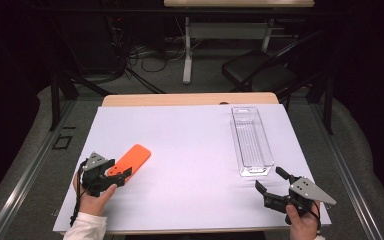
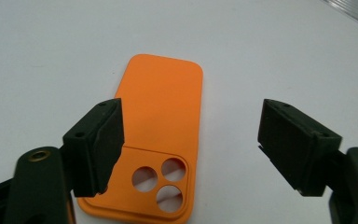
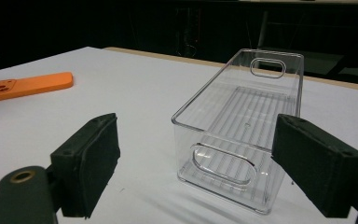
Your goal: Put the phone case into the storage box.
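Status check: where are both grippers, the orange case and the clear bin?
Left gripper open, jaws astride the orange phone case, lying flat. Right gripper open, empty, at the near end of the clear bin. Bin empty, upright. White table bare between them.

No readable text, label, brand or number anywhere.

Lower left of the high view, the left hand (image 1: 94, 199) holds the left gripper (image 1: 121, 174) with jaws spread wide, while lower right the right hand (image 1: 301, 223) points the right gripper (image 1: 271, 180) up-left, jaws apart too.
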`<act>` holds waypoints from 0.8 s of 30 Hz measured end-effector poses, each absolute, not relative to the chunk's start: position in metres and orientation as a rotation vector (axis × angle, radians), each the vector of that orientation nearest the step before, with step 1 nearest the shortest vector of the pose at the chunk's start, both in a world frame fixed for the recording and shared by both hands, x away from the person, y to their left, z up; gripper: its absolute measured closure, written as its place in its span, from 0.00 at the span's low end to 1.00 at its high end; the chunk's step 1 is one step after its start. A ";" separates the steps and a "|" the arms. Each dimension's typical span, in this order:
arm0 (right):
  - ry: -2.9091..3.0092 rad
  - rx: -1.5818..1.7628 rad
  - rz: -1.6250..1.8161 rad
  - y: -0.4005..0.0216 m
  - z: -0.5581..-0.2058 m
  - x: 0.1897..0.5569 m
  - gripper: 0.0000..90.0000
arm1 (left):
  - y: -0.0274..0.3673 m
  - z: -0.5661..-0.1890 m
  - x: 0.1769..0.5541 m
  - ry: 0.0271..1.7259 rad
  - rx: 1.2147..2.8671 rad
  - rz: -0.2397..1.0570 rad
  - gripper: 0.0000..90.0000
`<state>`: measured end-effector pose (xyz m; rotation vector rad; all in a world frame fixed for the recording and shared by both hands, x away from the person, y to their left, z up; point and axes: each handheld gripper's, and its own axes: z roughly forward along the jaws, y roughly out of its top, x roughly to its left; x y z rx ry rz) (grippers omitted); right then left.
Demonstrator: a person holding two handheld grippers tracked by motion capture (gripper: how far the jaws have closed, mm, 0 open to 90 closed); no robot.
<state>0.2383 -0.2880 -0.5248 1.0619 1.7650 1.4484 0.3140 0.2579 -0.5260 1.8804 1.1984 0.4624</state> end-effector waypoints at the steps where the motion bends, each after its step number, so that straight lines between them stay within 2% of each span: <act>1: 1.765 1.062 1.449 -0.288 -0.525 0.238 0.16 | 0.258 -0.526 0.314 1.203 1.876 0.452 0.24; 4: 1.766 1.061 1.449 -0.288 -0.525 0.238 0.16 | 0.257 -0.527 0.316 1.211 1.875 0.434 0.17; 9: 1.770 1.061 1.446 -0.288 -0.525 0.238 0.16 | 0.258 -0.527 0.317 1.229 1.843 0.429 0.16; 14: 1.771 1.063 1.445 -0.288 -0.525 0.238 0.16 | 0.261 -0.527 0.318 1.218 1.826 0.427 0.05; 24: 1.772 1.063 1.447 -0.287 -0.526 0.239 0.16 | 0.262 -0.526 0.321 1.227 1.889 0.425 0.01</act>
